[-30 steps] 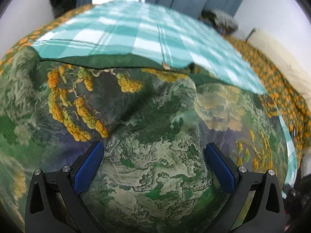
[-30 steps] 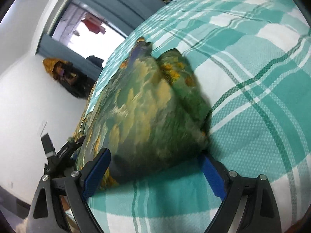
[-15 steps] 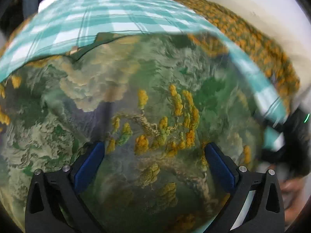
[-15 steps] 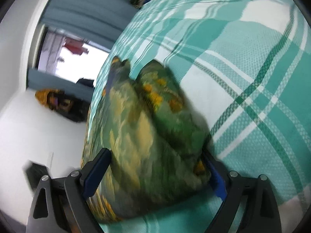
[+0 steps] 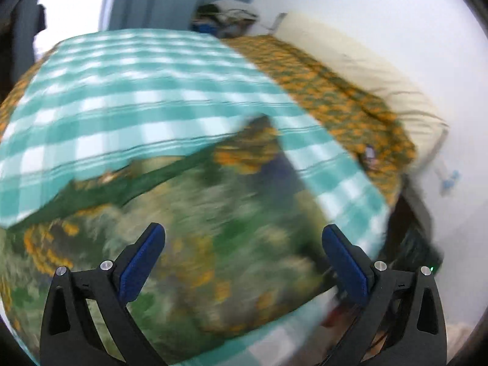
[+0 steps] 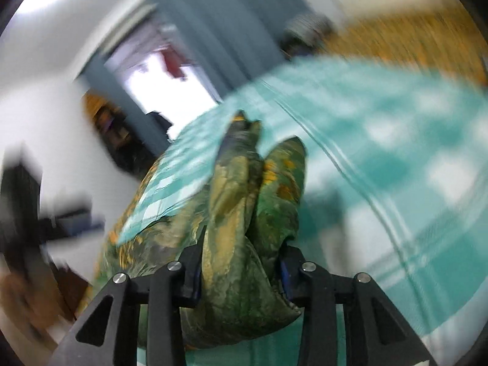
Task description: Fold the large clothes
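The right gripper (image 6: 241, 271) has just been closing, and its 2 jaws now pinch a thick bunched fold of the green, yellow-flowered printed cloth garment (image 6: 241, 213) between the blue pads. The left gripper (image 5: 244, 259) stands spread wide, its blue pads (image 5: 141, 262) well apart and pressing on nothing, above the same garment (image 5: 195, 231), which is blurred there. The garment lies on the teal-and-white checked sheet (image 5: 137, 91) covering the bed. Beyond it runs an orange-patterned bedspread (image 5: 329, 91), then blue-grey curtains (image 6: 213, 30).
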